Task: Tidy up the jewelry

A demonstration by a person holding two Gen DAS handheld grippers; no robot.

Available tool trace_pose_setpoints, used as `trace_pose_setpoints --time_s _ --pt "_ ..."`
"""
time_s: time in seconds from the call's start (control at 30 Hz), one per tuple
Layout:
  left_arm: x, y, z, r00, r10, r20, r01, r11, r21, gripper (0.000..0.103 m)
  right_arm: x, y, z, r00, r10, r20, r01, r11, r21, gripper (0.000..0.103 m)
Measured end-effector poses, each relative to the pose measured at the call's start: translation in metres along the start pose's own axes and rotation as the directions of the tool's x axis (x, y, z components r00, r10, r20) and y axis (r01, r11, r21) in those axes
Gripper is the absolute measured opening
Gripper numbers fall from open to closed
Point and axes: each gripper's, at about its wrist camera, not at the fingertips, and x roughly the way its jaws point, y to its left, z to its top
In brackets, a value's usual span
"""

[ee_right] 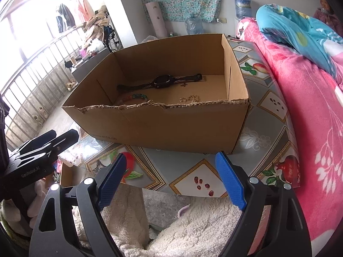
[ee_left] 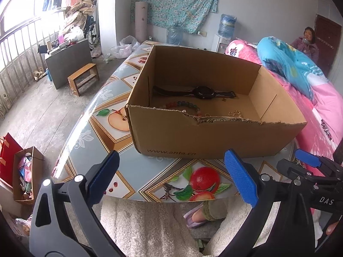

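Left wrist: left gripper [ee_left: 171, 177] wide, empty, short of cardboard box [ee_left: 214, 137] torn near rim; right gripper [ee_right: 171, 178] likewise.

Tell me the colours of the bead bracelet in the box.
The bracelet has red, green and blue beads, clearest in the left wrist view, inside the box.

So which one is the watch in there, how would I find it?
Look for the big brown cardboard box on the table with the fruit-pattern cover. Inside, near the far wall, lies the watch, stretched out flat. It is the only black thing in the box, with a round face and a long strap, unlike the coloured bead bracelet and the small gold chain nearer the torn front edge.
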Motion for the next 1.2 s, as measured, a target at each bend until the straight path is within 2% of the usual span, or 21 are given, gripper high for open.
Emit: trace_pose_setpoints --time_s 0.1,0.23,0.33,0.9,1.1,1.2 --pt "-0.001 -0.001 0.004 1.000 0.017 0.007 -0.016 1.000 -0.015 0.095 0.004 -0.001 0.001 1.000 -0.002 -0.012 0.002 1.000 0.006 0.083" --pt "0.001 -0.006 0.004 0.998 0.059 -0.003 -0.059 0.998 0.022 0.095 0.005 -0.001 0.002 1.000 -0.004 -0.013 0.004 1.000 0.008 0.083" --pt "0.005 -0.006 0.001 0.998 0.043 -0.038 -0.042 0.998 0.037 0.095 0.004 -0.001 0.004 1.000 -0.003 -0.010 0.003 1.000 0.011 0.083" --pt "0.001 -0.016 0.004 0.998 0.045 -0.037 -0.043 0.998 0.056 0.095 0.004 -0.005 0.012 1.000 0.016 0.002 -0.016 0.999 0.032 0.083" --pt "0.001 -0.017 0.004 0.994 0.109 -0.020 -0.108 0.993 0.044 0.095 0.003 -0.005 0.012 1.000 0.022 0.002 -0.022 0.999 0.031 0.083" --pt "0.002 -0.018 0.004 0.993 0.116 -0.015 -0.116 0.992 0.043 0.095 0.003 -0.003 0.013 1.000 0.019 0.000 -0.019 1.000 0.023 0.083"
